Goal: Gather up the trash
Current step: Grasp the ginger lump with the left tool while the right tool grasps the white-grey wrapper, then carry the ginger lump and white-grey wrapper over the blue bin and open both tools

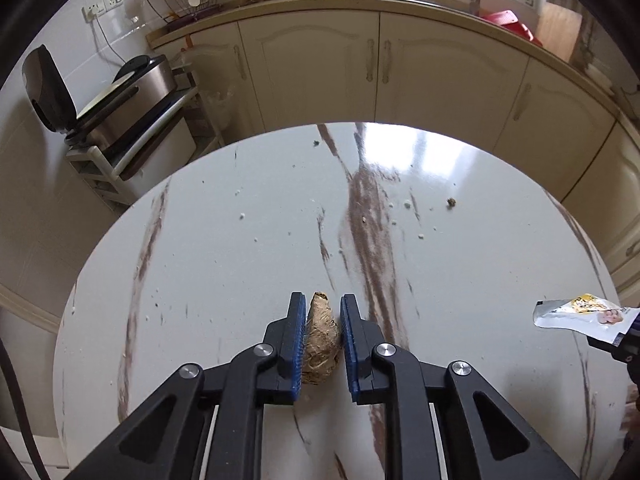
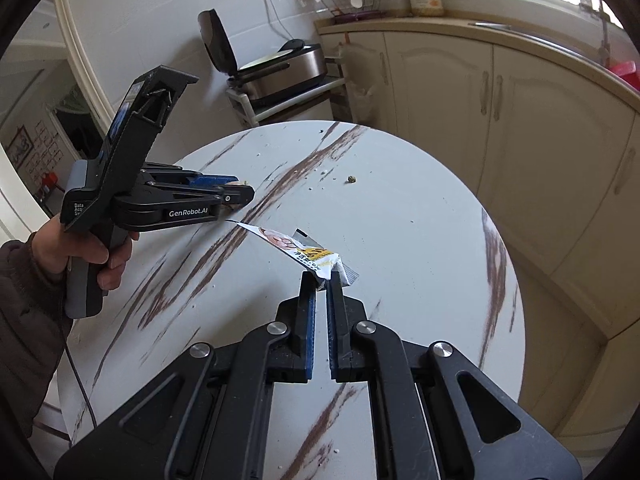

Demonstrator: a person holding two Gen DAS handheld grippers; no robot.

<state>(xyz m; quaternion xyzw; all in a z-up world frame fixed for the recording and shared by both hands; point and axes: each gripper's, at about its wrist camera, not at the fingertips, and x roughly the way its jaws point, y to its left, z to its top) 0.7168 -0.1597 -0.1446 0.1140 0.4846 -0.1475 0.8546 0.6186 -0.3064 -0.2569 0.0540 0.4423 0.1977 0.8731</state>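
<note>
A brown crumpled lump of trash sits between the fingers of my left gripper; the left pad touches it and a small gap shows at the right pad. It is over the round marble table. My right gripper is shut on a white and yellow snack wrapper and holds it above the table. The wrapper also shows at the right edge of the left wrist view. The left gripper shows from the side in the right wrist view.
Small crumbs and a brown scrap lie on the far part of the table; the scrap also shows in the right wrist view. Cream cabinets curve behind the table. A rack with an open cooker stands to the left.
</note>
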